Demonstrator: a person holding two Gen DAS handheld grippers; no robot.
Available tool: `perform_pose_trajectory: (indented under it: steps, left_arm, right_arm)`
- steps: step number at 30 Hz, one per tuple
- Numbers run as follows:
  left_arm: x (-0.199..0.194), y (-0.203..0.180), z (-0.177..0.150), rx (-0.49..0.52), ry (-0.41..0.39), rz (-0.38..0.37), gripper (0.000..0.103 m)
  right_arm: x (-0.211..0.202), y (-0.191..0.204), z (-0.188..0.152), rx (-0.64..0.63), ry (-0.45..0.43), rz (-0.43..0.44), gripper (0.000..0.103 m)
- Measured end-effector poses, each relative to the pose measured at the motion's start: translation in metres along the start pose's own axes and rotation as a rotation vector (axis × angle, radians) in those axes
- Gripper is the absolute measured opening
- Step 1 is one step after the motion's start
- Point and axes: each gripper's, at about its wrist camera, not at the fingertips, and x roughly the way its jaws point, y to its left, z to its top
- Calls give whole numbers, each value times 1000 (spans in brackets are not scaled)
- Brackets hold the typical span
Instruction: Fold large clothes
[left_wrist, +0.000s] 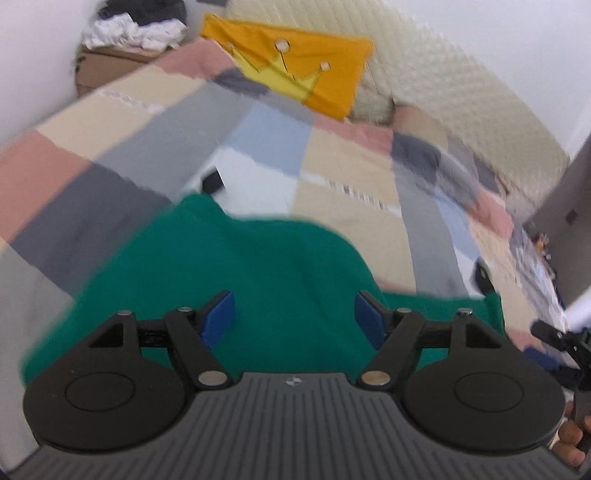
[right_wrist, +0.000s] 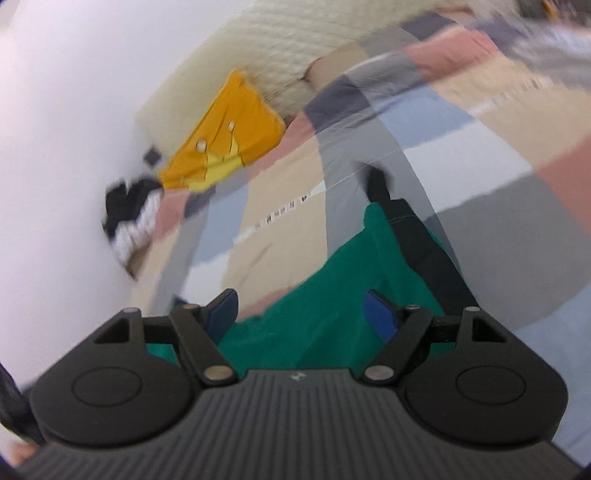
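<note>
Patchwork bedspread (left_wrist: 343, 162), green garment (left_wrist: 258, 266), crown-print yellow pillow (left_wrist: 295, 70); no readable writing

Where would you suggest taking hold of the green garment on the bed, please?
Probably at the green garment's far rounded edge, reaching over from the near side: it lies fairly flat on the patchwork quilt, and that edge shows bare, so open fingers could pinch it.

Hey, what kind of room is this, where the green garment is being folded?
Most likely a bedroom. The green garment lies on a bed with a patchwork cover, a quilted cream headboard stands behind it, and a yellow crown cushion leans there.
</note>
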Motion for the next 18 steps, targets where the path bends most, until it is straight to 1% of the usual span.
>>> perform_pose_trajectory:
  steps: [2, 4, 7, 11, 15, 18]
  left_arm:
    - [10, -10, -9, 36, -4, 36, 76]
    - [21, -18, -13, 91, -24, 90, 76]
    - [37, -21, -15, 152, -60, 160, 76]
    - [64, -14, -14, 191, -36, 223, 76]
    - [82, -8, -14, 229, 10, 244, 77]
    - [94, -1, -16, 229, 38, 240, 78]
  right_arm:
    - [8, 2, -3, -42, 6, -28, 72]
    - [20, 1, -5, -70, 22, -57, 66]
    - [35, -1, -6, -133, 25, -114, 65]
    - [60, -4, -14, -227, 45, -196, 63]
    - [87, -9, -27, -268, 92, -263, 64]
    - [99, -13, -34, -283, 104, -287, 65]
